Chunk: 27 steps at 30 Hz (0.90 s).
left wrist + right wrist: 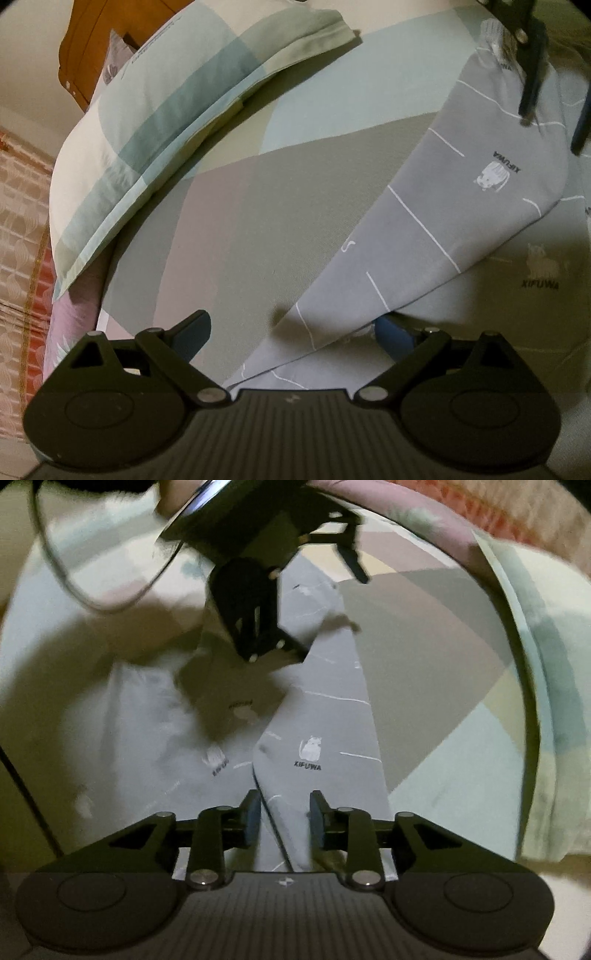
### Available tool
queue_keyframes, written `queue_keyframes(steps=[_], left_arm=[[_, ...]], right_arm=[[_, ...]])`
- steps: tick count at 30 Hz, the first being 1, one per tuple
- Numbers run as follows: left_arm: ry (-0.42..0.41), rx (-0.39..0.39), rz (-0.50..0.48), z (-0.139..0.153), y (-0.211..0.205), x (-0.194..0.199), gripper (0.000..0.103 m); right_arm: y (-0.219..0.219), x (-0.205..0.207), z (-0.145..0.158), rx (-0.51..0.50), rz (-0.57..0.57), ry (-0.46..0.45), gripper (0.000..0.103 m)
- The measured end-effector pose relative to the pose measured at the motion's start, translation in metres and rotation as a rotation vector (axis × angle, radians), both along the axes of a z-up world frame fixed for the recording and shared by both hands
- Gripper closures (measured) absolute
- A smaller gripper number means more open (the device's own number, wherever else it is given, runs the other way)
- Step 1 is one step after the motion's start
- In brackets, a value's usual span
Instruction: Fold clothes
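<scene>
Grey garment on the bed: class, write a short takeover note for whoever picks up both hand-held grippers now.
Left hand-held gripper: open wide, grey garment lying between its fingers.
Right hand-held gripper: jaws apart, a folded edge of the garment between them, not pinched.
Garment lies on the patterned bedsheet, beside the pillow.
Done: one flap folded over.
Left: remaining folds, smoothing.

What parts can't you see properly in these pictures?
- Left wrist view: the grey garment covers the left gripper's right pad; its far end leaves the frame.
- Right wrist view: blur smears the pale cloth.
- Right gripper: jaws parted, fabric between.
</scene>
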State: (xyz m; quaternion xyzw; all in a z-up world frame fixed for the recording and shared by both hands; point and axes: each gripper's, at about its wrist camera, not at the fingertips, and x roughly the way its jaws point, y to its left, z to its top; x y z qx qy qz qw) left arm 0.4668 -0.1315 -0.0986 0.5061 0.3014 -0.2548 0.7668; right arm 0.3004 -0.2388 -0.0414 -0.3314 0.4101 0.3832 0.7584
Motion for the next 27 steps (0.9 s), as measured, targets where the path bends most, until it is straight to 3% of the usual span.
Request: queue_keyframes(steps=[4, 10, 15, 22, 27], left_arm=[[-0.006, -0.008, -0.009, -0.001, 0.002, 0.002, 0.007], [-0.016, -0.018, -0.015, -0.002, 0.003, 0.000, 0.007], [-0.017, -0.025, -0.030, -0.002, 0.005, -0.001, 0.007], [-0.038, -0.039, -0.045, -0.005, 0.006, -0.003, 0.006], [-0.046, -0.045, -0.034, -0.005, 0.006, -0.005, 0.006]], right_arm=[[0.011, -0.019, -0.013, -0.105, -0.029, -0.118, 0.059], [0.025, -0.012, -0.014, -0.168, -0.122, -0.198, 0.059], [0.047, -0.015, -0.023, -0.210, -0.082, -0.237, 0.059], [0.027, -0.022, -0.031, -0.339, -0.129, -0.296, 0.059], [0.054, -0.026, -0.040, -0.362, -0.049, -0.378, 0.059]])
